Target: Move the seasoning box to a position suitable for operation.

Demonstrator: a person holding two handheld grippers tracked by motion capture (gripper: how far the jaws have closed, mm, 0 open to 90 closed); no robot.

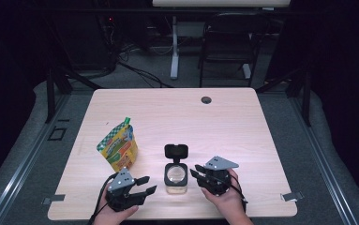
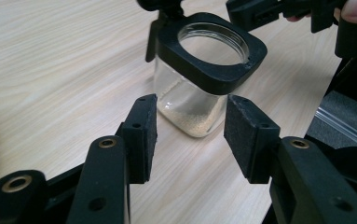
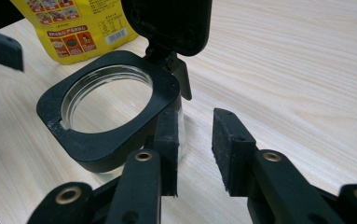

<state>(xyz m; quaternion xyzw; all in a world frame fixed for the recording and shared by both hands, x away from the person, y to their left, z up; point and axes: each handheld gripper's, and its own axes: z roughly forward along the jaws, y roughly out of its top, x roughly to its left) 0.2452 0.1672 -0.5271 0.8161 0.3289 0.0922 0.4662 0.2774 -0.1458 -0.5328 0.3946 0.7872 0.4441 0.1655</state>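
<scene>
1. The room behind the wooden table [image 1: 224, 117] is dark; a chair [image 1: 228, 40] and a white desk leg [image 1: 174, 47] at the top centre of the high view are dim, and the far corners are too black to read.
2. A clear jar [image 1: 176, 177] with a black collar sits at lower centre, its hinged lid [image 1: 176, 151] flipped open; the right gripper view cuts the lid off at the top edge.
3. A yellow snack pouch [image 1: 117, 145] stands left of the jar, its print too small to read.
4. The left gripper [image 1: 145, 185] lies at lower left, jaws apart, empty, the jar just beyond them.
5. The right gripper [image 1: 197, 172] sits right of the jar, jaws apart, one pad [image 3: 168, 144] right beside the glass; contact cannot be told.
</scene>
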